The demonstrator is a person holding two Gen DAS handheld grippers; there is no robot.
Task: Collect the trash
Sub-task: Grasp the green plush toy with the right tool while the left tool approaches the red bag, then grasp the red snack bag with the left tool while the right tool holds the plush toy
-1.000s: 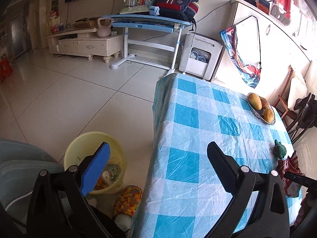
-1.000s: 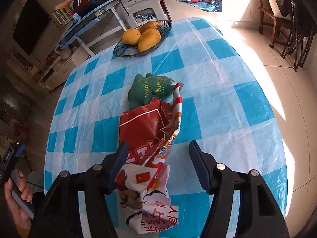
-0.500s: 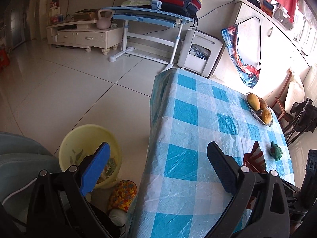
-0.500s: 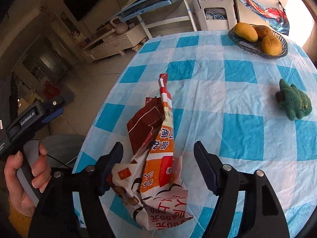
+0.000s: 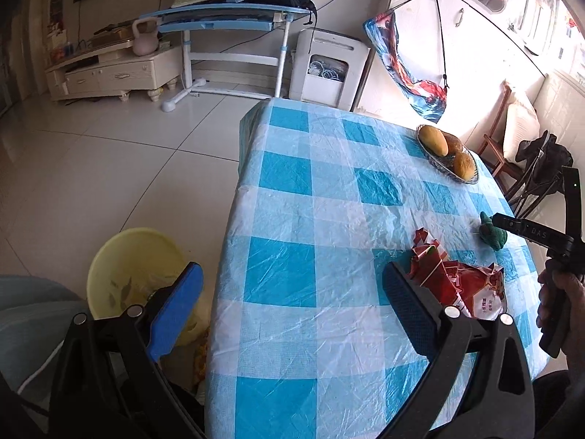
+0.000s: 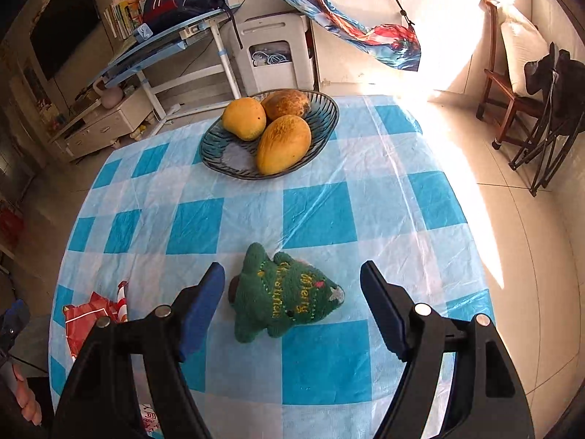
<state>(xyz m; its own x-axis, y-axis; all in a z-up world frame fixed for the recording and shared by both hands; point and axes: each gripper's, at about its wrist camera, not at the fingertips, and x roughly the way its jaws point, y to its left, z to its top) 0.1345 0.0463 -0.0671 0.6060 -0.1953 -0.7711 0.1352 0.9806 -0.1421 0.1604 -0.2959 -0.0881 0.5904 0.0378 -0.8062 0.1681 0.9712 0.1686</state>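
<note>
Now the right tongs (image 6: 292, 305), wide open and empty, have released the crumpled red snack wrapper (image 5: 471, 285); it lies on the checked surface (image 5: 292, 226), not in the yellow bin (image 5: 135, 267). Left tongs (image 5: 289, 303) gape empty.

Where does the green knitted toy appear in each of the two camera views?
Left wrist view: green knitted toy at far right, beyond the red snack bag.
Right wrist view: toy at lower centre, between the open right gripper fingers.
Shared landmark: mango bowl.
</note>
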